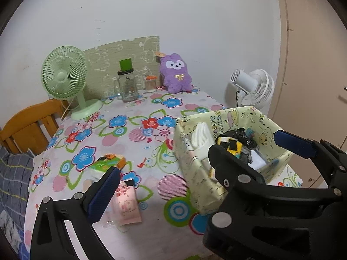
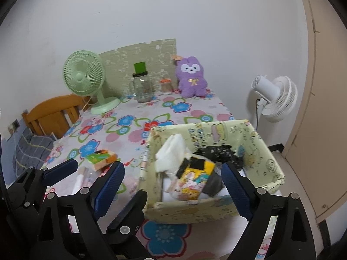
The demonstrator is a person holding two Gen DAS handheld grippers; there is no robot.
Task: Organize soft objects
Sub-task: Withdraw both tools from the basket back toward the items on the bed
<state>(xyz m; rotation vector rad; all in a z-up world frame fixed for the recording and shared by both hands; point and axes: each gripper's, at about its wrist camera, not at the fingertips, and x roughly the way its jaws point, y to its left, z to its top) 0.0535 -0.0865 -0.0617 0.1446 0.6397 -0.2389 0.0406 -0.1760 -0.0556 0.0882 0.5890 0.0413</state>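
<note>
**A:** ok so where's the soft stuff rn?

**B:** mostly in the pale yellow fabric storage box w/ cartoon prints (image 2: 249, 134), sitting on the table w/ the flower-print cloth (image 2: 130, 125), near-right side. Inside: a white folded cloth (image 2: 171, 153) at the left, a yellow cartoon-print pouch w/ black patches (image 2: 195, 182) in front, and a black speckled fabric piece (image 2: 216, 153) behind it. Smth grey under those, can't tell what.

**A:** anything left outside?

**B:** yep. An orange & green small packet (image 2: 102, 157) and a pink printed sachet (image 1: 126, 203) lie on the cloth, left of the box.

**A:** grippers?

**B:** right gripper (image 2: 173, 186) is spread wide, nothing pinched; its fingers hang in front of the box, one each side of the pouch area, not touching. Left gripper (image 1: 195, 158) is also wide apart and empty, one blue pad over the sachet, the other by the box's far-right rim.

**A:** other containers?

**B:** back by the wall: a clear glass jar w/ black lid (image 1: 128, 86), bit of dark stuff at the bottom, and a small orange-capped jar (image 1: 150, 84) beside a purple plush bunny (image 1: 176, 73).
</note>
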